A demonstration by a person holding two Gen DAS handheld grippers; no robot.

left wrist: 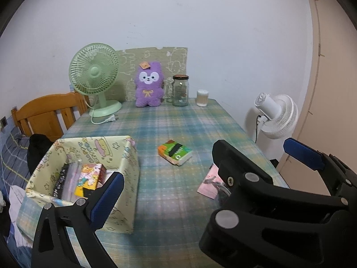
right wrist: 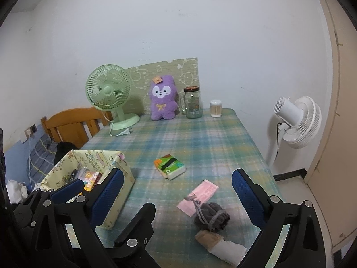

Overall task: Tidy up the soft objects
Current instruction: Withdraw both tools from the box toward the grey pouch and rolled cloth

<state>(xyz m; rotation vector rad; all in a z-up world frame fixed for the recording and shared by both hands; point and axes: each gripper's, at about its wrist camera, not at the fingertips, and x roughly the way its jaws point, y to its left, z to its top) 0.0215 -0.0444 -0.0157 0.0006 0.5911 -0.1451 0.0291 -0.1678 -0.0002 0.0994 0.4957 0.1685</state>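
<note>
Both grippers, left gripper (left wrist: pixel 200 169) and right gripper (right wrist: pixel 178 192), stand spread and empty over the bench (right wrist: pixel 200 138). Print on the green tissue pack (right wrist: pixel 170 166) is too blurred to read.

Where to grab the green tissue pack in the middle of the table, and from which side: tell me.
Probably across its two long sides, coming down from above. The green tissue pack lies flat and alone on the plaid tablecloth, a low block with bare cloth all around, so its narrower width fits open jaws. The right gripper, jaws open and empty, faces it.
</note>
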